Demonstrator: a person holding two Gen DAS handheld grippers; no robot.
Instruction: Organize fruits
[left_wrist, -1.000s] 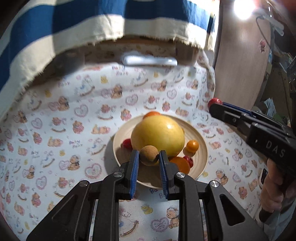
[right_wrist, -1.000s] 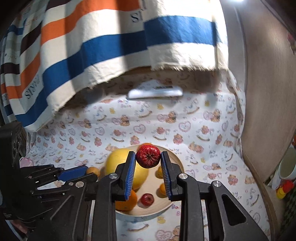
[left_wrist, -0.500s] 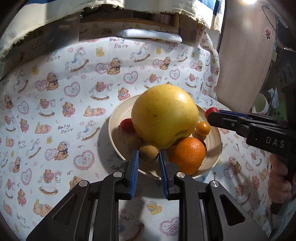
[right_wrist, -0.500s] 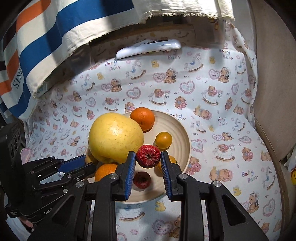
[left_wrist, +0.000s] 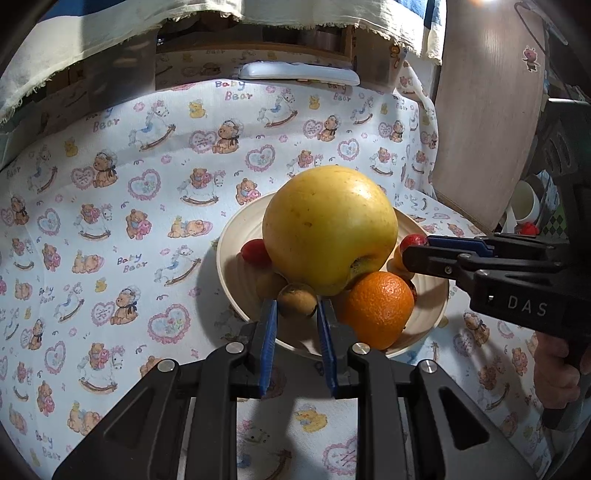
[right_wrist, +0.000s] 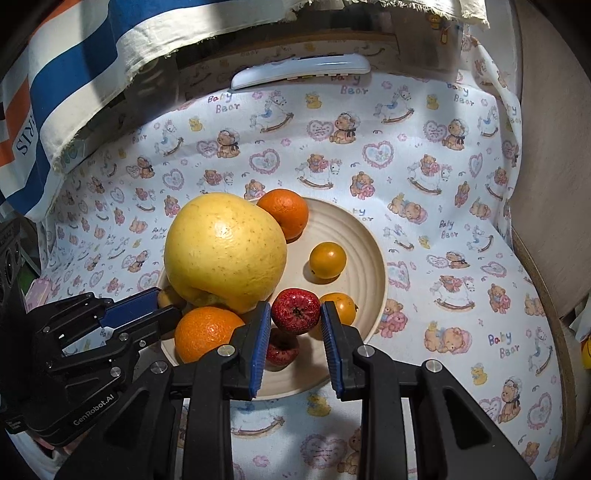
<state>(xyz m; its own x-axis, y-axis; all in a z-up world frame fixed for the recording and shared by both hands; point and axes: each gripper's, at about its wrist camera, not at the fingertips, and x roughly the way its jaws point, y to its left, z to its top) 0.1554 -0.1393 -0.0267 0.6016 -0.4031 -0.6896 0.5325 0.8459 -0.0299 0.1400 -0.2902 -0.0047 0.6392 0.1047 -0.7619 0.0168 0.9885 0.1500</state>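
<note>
A cream ribbed bowl (left_wrist: 236, 236) (right_wrist: 369, 258) on the printed cloth holds a big yellow pomelo (left_wrist: 328, 229) (right_wrist: 225, 251), oranges (left_wrist: 376, 310) (right_wrist: 284, 212), small orange fruits (right_wrist: 327, 259) and small red fruits (left_wrist: 255, 252) (right_wrist: 282, 350). My left gripper (left_wrist: 297, 306) is shut on a small brown round fruit (left_wrist: 297, 299) just over the bowl's near rim, against the pomelo. My right gripper (right_wrist: 295, 314) is shut on a dark red fruit (right_wrist: 295, 310) low over the bowl's near side; it also shows in the left wrist view (left_wrist: 417, 245).
A white remote control (left_wrist: 299, 72) (right_wrist: 301, 70) lies at the cloth's far edge under a hanging striped cloth (right_wrist: 74, 74). A wooden board (left_wrist: 487, 110) stands at the right, with a white cup (left_wrist: 524, 201) behind it.
Both grippers have come down and closer to the bowl, each still holding its fruit. The bowl and pomelo now fill more of both views.
</note>
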